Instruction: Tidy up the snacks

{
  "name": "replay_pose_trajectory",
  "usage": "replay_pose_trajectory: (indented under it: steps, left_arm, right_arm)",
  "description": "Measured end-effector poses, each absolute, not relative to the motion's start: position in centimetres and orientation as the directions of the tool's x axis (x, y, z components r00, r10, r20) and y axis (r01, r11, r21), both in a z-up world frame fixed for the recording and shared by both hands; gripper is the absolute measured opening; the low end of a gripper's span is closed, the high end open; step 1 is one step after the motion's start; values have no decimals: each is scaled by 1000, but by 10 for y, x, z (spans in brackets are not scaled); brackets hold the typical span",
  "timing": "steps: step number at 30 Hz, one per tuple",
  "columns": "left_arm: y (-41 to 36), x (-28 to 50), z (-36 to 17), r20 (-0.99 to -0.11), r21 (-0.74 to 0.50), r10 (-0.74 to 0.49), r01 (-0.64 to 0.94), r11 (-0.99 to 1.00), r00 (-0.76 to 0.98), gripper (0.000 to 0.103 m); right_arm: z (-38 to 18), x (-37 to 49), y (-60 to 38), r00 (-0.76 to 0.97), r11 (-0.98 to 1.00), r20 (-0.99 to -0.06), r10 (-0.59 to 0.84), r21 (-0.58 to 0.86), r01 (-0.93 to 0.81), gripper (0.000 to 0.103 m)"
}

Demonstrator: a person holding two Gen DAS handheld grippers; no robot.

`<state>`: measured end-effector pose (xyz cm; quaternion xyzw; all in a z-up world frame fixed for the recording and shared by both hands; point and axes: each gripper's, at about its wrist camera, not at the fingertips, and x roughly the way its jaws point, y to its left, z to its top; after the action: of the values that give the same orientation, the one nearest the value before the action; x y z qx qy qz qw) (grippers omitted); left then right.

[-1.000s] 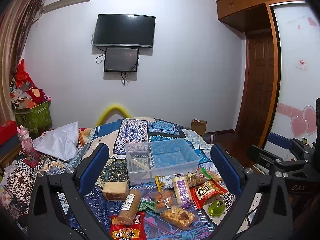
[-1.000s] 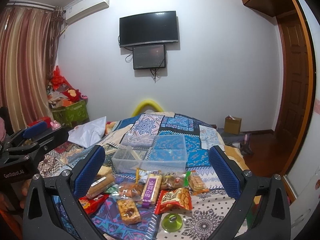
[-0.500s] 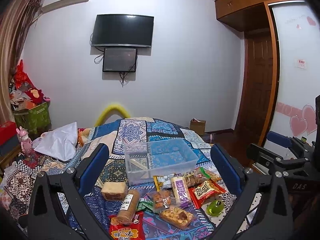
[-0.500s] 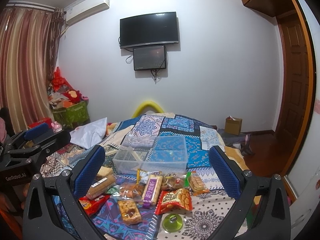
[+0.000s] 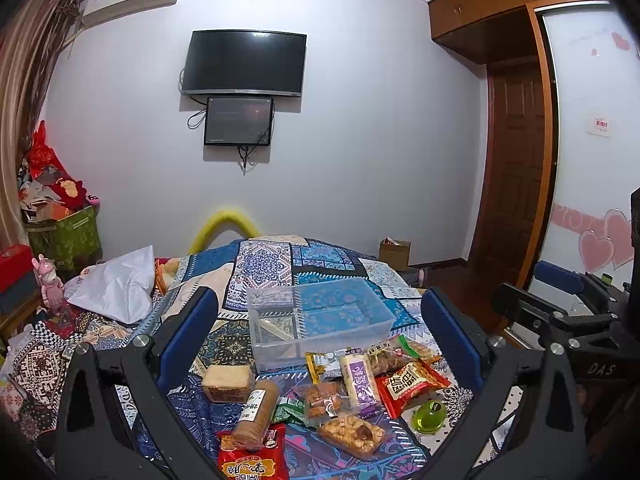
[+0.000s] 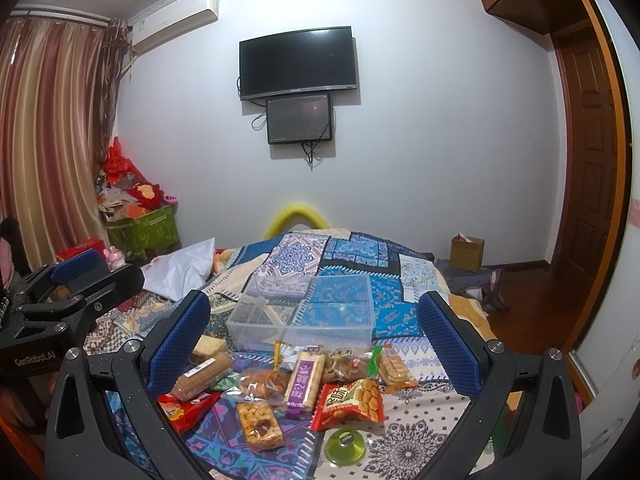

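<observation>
A clear plastic bin (image 5: pixel 316 320) (image 6: pixel 304 316) stands on the patterned bed quilt, with a divider inside. In front of it lie several wrapped snacks: a red peanut bag (image 5: pixel 412 384) (image 6: pixel 350 398), a purple-labelled bar (image 5: pixel 358 376) (image 6: pixel 304 374), a biscuit roll (image 5: pixel 256 412) (image 6: pixel 202 372), a cake slice (image 5: pixel 226 380), a green jelly cup (image 5: pixel 430 416) (image 6: pixel 345 446). My left gripper (image 5: pixel 320 340) and right gripper (image 6: pixel 314 338) are both open and empty, held above the pile.
A white bag (image 5: pixel 116 284) lies at the bed's left. A green basket of clutter (image 5: pixel 64 232) stands by the curtain. A cardboard box (image 6: pixel 466 252) sits on the floor near the wooden door (image 6: pixel 588 168). A TV (image 5: pixel 244 64) hangs on the far wall.
Both cameras drifted slightly; the snacks and bin stay where they were. Both grippers remain open.
</observation>
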<state>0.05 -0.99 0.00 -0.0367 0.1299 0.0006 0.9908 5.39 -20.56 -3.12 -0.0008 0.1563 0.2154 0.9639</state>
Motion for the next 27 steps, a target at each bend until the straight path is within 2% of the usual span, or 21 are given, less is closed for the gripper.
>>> replay_pose_trajectory:
  steps: [18,27]
  left_arm:
    - [-10,4,-2,-268,-77,-13,-8,997,963,103]
    - [-3,18,-21,-339,-95,-30,-3,996,940,103]
  right_arm:
    - [-31,53,-205,855,906,-306,418,76,-415,103]
    - [-46,64,-207,845,912,-350,404,79,-404,103]
